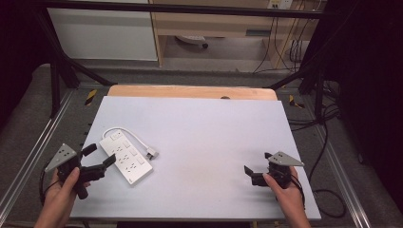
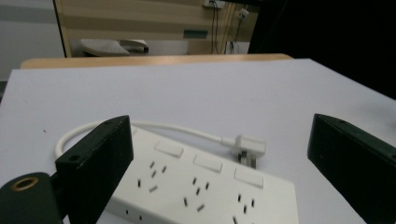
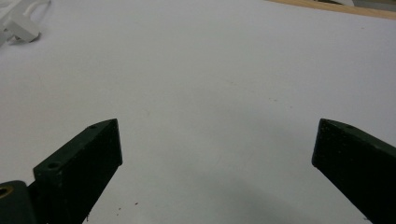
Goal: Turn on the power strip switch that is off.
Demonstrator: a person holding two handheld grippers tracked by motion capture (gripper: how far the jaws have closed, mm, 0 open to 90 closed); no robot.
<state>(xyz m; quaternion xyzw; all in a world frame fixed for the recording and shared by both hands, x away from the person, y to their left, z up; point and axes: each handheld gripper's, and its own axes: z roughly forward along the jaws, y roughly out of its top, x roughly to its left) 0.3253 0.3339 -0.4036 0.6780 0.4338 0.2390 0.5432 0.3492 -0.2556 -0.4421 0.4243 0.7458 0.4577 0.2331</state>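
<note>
A white power strip (image 1: 126,159) lies flat on the left part of the white table (image 1: 204,123), its short cable looping round to a white plug (image 1: 152,154) beside it. My left gripper (image 1: 100,156) is open just left of the strip, held in a hand, jaws pointing at it. In the left gripper view the strip (image 2: 201,189) with its switches and sockets lies between and just ahead of the wide-apart jaws of that gripper (image 2: 222,126), and the plug (image 2: 247,147) rests beyond. My right gripper (image 1: 258,163) stands open over bare table at the right, nothing between its jaws (image 3: 218,128).
A wooden strip (image 1: 190,91) borders the table's far edge. Black frame posts (image 1: 54,80) stand at both far corners. Cables (image 1: 328,142) trail on the floor to the right. The plug (image 3: 21,25) shows far off at the right gripper view's top left.
</note>
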